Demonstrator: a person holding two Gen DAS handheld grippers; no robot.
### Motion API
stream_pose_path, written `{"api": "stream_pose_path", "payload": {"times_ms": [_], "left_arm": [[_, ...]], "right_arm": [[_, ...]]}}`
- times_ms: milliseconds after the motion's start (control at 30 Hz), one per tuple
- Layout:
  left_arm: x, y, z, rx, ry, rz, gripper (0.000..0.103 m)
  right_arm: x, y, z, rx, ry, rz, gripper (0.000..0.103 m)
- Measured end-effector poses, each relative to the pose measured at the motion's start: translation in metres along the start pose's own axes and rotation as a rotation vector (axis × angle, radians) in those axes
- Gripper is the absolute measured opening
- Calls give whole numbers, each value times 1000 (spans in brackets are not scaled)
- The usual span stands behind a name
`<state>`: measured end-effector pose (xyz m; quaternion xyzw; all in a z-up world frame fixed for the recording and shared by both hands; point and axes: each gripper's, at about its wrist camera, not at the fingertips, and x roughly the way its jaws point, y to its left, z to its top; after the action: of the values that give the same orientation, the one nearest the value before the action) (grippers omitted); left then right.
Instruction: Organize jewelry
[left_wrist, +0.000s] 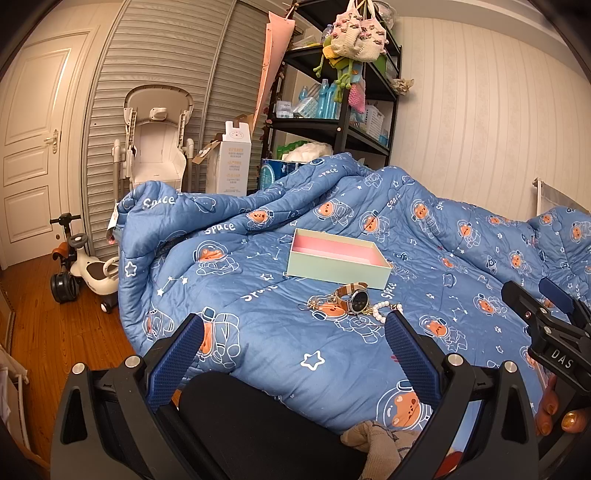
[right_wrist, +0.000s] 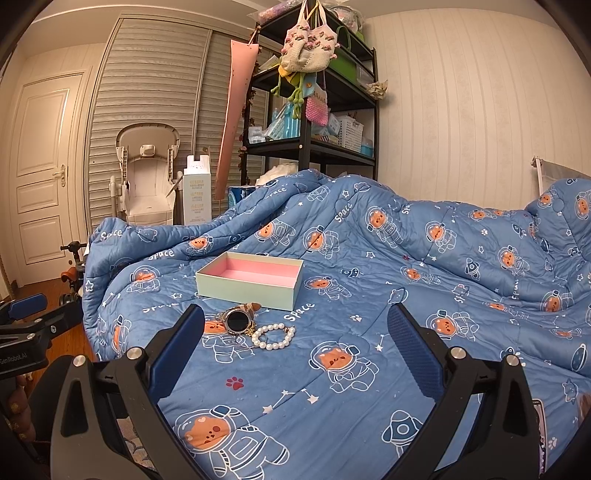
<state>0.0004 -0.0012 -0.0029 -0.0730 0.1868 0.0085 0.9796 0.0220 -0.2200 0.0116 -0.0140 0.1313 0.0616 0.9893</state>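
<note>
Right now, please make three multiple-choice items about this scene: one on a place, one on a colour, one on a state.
1. Where does the watch lie?
A. inside the box
B. on the quilt, in front of the box
C. on the shelf

2. What colour is the inside of the box?
A. pink
B. black
C. yellow

3. How do both grippers stand?
A. shut on the pearl bracelet
B. shut, empty
C. open, empty

Answers:
1 B, it rests on the quilt.
2 A, pink lining shows.
3 C, left gripper and right gripper hold nothing; pearl bracelet lies free.

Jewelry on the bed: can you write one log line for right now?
left gripper: open, empty | right gripper: open, empty | box: empty | watch, pearl bracelet: on quilt
</note>
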Motion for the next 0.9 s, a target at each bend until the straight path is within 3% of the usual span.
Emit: {"api": "stream_pose_path", "payload": {"times_ms": [233, 367, 433, 600, 767, 900], "left_arm": [[3, 0, -1, -4, 15, -20, 96], [15, -2, -5, 5, 65, -40, 96], [27, -4, -5, 9, 119, -70, 96], [62, -12, -10, 37, 238, -145, 96], [94, -19, -17, 91, 298, -153, 96], [115, -16, -18, 84, 345, -199, 96]], "right_arm": [[8, 3, -4, 3, 31, 30, 98], [33, 1, -9, 29, 151, 118, 98], [55, -1, -13, 42, 251, 164, 98], [96, 0, -26, -20, 425, 223, 98], [132, -1, -44, -94, 546, 240, 98], [152, -5, -47, -98, 587, 269, 98]]}}
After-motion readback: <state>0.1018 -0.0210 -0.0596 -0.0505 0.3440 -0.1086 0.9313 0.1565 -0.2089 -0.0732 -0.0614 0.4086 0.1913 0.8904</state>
